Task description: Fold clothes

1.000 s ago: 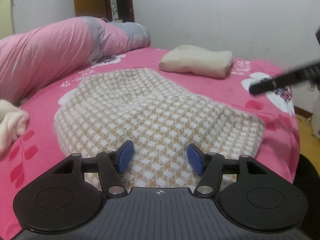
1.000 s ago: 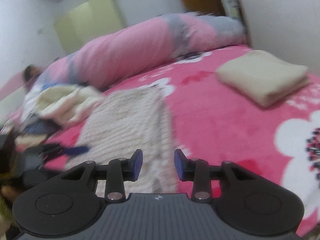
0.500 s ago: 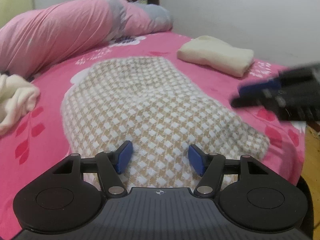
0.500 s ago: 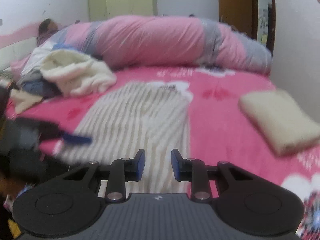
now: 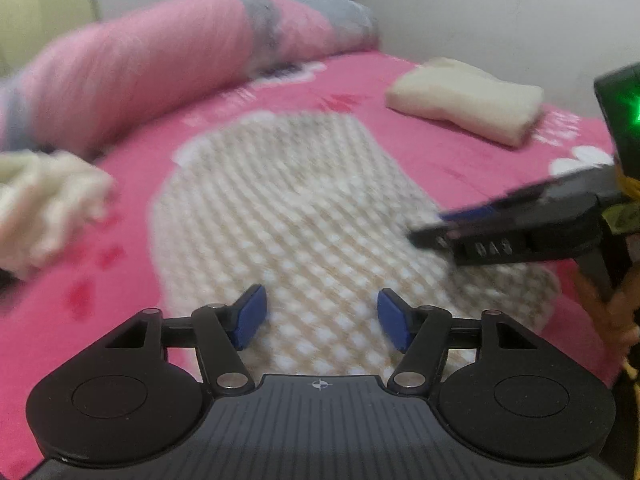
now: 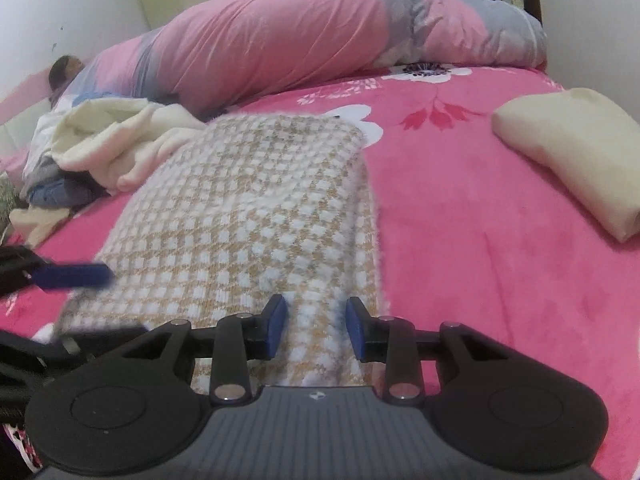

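Pink bed (image 6: 460, 240) w/ checked knit (image 6: 248, 208), folded towel (image 6: 568, 160), quilt (image 6: 300, 32).

One beige-and-white checked knit garment (image 6: 256, 208) lies spread flat; one folded cream garment (image 6: 568, 156) sits apart. One heap of unfolded cream and blue clothes (image 6: 104, 148); one long pink-and-grey rolled quilt (image 6: 304, 36). Two black grippers with blue pads: left gripper (image 5: 318, 316), right gripper (image 6: 316, 326).

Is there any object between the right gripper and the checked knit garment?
Nothing visible. The right gripper hangs directly over the near edge of the checked knit garment, its jaws opening, only fabric showing between them.
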### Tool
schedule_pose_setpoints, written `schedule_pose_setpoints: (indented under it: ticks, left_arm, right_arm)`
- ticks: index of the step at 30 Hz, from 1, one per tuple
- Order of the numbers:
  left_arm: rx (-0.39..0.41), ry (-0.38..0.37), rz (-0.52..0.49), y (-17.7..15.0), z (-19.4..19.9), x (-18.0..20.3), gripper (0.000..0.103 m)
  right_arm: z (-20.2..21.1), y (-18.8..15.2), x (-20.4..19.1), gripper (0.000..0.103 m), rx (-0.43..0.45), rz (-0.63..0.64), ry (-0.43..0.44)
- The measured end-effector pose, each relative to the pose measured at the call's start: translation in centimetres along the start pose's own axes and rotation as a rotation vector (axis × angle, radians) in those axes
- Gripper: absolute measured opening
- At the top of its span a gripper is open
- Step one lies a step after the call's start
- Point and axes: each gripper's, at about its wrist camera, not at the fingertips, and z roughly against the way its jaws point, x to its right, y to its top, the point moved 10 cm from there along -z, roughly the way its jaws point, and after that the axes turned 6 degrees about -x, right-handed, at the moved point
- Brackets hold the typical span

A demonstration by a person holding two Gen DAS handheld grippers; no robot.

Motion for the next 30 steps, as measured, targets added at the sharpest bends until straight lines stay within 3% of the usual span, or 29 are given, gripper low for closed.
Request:
schedule_pose_setpoints:
  ticks: [3,8,14,19,23,25,27,30]
  left_arm:
    - [0.056,0.045,0.014,1.4,1.1,-0.8,0.064]
    - [-0.055,0.1,0.113,0.3,-2.2,-3.1,0.063]
    - [-0.065,0.107,0.136,-0.8,-3.0,-3.6,0.066]
    - [-0.069,0.104,0.135,-0.7,-3.2,-3.4,0.066]
    - [-0.071,0.1,0.136,-0.6,-3.3,-3.4,0.066]
    - [-0.073,0.097,0.137,-0.5,-3.4,-3.5,0.066]
    - [-0.075,0.093,0.135,-0.5,-3.4,-3.4,0.066]
    - [-0.079,0.089,0.135,-0.4,-3.4,-3.4,0.066]
  right_arm:
    - [0.1,-0.2,0.2,0.035,0.006,-0.014,0.012]
    - [0.0,-0.1,-0.1,0.035,0.012,-0.004,0.001]
    - [1.3,1.1,-1.2,0.035,-0.009,0.063,-0.069]
    - [3.6,5.5,-3.6,0.034,0.104,0.158,-0.11]
    - [2.0,7.9,-4.6,0.033,0.138,0.177,-0.084]
    - [-0.1,8.0,-4.2,0.033,0.106,0.155,-0.064]
    - [-4.1,6.6,-2.8,0.032,-0.002,0.115,-0.075]
    - [-5.5,6.0,-1.8,0.032,0.002,0.062,-0.044]
